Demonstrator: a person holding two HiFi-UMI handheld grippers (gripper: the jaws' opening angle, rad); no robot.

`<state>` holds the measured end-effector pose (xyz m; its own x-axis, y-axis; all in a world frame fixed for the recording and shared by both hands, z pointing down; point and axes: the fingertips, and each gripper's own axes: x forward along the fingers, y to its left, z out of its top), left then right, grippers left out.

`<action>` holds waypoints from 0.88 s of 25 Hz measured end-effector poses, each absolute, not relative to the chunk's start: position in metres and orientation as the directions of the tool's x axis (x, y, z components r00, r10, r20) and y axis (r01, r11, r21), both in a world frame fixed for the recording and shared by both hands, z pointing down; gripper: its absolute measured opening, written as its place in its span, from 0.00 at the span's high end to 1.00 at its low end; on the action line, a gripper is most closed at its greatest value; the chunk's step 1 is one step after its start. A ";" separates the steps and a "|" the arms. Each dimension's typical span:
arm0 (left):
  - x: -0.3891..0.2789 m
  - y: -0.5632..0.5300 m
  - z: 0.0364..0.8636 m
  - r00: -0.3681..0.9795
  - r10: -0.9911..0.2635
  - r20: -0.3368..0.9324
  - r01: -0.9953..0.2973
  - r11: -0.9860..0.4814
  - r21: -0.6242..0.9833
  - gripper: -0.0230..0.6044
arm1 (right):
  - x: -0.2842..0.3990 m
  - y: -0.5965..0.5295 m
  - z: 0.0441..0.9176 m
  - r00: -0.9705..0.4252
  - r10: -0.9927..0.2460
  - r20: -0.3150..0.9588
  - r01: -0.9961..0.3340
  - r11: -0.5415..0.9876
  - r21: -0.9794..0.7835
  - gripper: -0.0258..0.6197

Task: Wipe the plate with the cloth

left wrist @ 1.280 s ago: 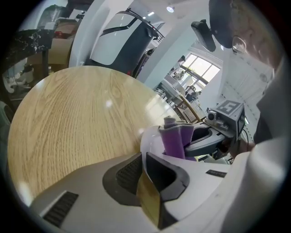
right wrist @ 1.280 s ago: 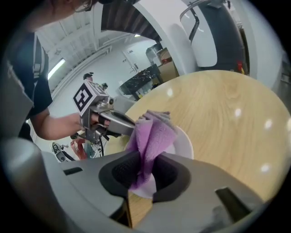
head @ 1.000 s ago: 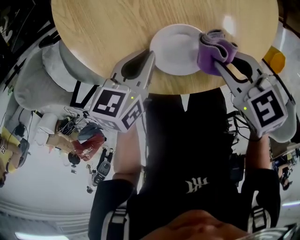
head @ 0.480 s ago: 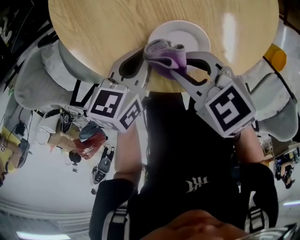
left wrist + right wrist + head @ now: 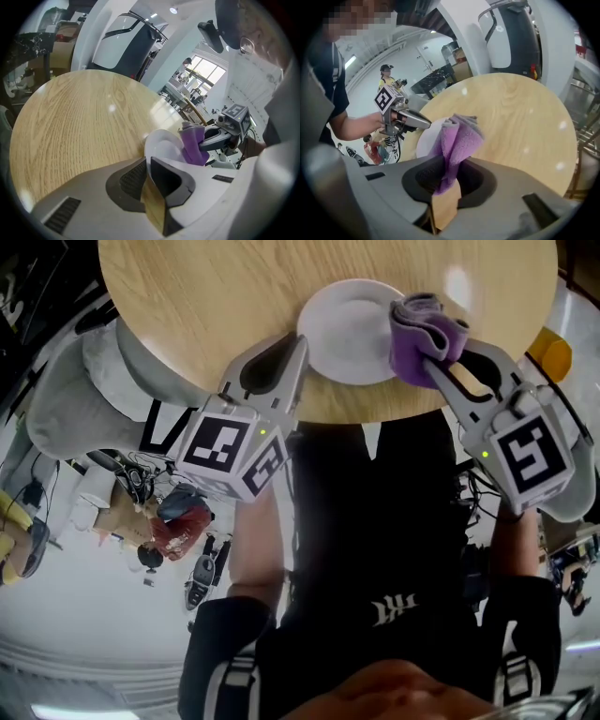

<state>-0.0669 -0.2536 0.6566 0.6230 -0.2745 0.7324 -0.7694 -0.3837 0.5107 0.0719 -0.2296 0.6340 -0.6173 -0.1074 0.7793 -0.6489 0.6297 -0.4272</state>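
Observation:
A white plate (image 5: 349, 326) lies near the front edge of the round wooden table (image 5: 206, 296). My left gripper (image 5: 302, 352) is shut on the plate's left rim; in the left gripper view the plate (image 5: 161, 143) runs in between the nearly closed jaws of the left gripper (image 5: 149, 164). A bunched purple cloth (image 5: 424, 334) sits over the plate's right rim, with my right gripper (image 5: 429, 362) shut on it. In the right gripper view the cloth (image 5: 459, 140) rises from the right gripper (image 5: 449, 176), with the plate (image 5: 426, 140) and the left gripper (image 5: 423, 123) behind it.
The table's front edge (image 5: 375, 418) is right below both grippers. A yellow object (image 5: 548, 357) sits off the table to the right, and white rounded furniture (image 5: 66, 399) to the left. A person (image 5: 386, 70) stands far back in the room.
The right gripper swept the cloth left over the plate's near side, then back to the right rim. The left gripper and the plate stayed put.

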 end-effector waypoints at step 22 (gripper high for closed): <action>-0.070 -0.251 0.658 0.619 -0.285 0.732 -0.772 -0.393 0.499 0.91 | 0.032 -0.207 0.636 -0.681 -0.056 0.730 -0.597 0.621 -0.509 0.84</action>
